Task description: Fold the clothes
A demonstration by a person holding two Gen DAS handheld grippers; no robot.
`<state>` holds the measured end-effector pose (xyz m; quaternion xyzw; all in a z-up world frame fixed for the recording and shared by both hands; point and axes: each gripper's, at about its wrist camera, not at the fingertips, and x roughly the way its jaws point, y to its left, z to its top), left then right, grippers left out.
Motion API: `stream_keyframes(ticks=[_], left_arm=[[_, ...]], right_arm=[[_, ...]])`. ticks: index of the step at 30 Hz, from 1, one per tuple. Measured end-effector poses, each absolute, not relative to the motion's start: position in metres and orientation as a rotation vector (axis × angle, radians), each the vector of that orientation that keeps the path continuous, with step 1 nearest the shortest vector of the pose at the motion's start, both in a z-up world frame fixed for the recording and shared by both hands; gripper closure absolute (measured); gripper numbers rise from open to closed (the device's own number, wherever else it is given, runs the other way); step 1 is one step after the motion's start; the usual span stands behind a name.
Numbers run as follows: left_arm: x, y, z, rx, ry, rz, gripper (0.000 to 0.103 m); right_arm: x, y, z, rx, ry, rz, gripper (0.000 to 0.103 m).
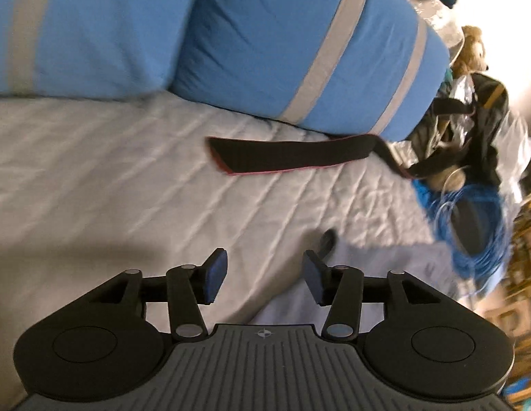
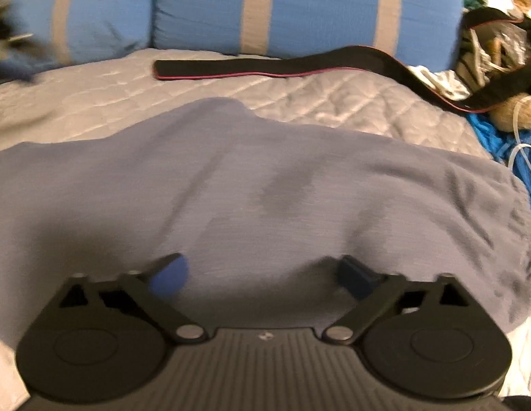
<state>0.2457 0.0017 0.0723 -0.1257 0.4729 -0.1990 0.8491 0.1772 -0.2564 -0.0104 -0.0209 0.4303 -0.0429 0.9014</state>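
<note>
- Your right gripper (image 2: 262, 275) is spread wide, holding nothing, and hovers low over the grey garment (image 2: 251, 198), which lies in a loose mound across the quilted bedspread (image 2: 351, 99).
- Your left gripper (image 1: 265, 279) is also spread, though less widely, and empty; in its view only a pale corner of the cloth (image 1: 289, 311) shows just ahead of the fingers, the rest being bare quilt.
- Judge the garment soft, light and limp: it will sag from any pinch point and drag rather than slide as a sheet.
- Take it at an edge or corner, not mid-panel; a pinch in the middle probably gathers more than one layer. The humped far edge and the rumpled right-hand side look like the readiest holds.
- Motion blur hides seams and hems, so you cannot tell which kind of garment it is or which end is which.
- Farther out, a black strap with red edging (image 2: 251, 68) lies near the blue striped pillows (image 2: 299, 7), well apart from the garment; keep the cloth from sweeping into it.
</note>
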Motion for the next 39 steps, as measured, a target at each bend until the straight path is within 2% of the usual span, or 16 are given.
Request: stream_keyframes(ticks=[5, 22, 27, 34, 39], left_arm=[[0.178, 0.049, 0.09, -0.171, 0.904, -0.248, 0.028], [0.042, 0.157, 0.089, -0.197, 0.86, 0.237, 0.026], [0.007, 0.196, 0.081, -0.434, 0.861, 0.305, 0.026], [-0.036, 0.241, 0.034, -0.824, 0.803, 0.357, 0.026], [-0.061, 0.271, -0.002, -1.135, 0.633, 0.334, 0.024]], right_arm=[[0.171, -0.246, -0.004, -0.102, 0.818, -0.103, 0.0], [0.153, -0.214, 0.016, -0.135, 0.734, 0.006, 0.0], [0.144, -0.208, 0.022, -0.139, 0.725, 0.017, 0.0], [0.126, -0.193, 0.026, -0.179, 0.705, 0.07, 0.0], [0.12, -0.185, 0.03, -0.188, 0.683, 0.095, 0.0]])
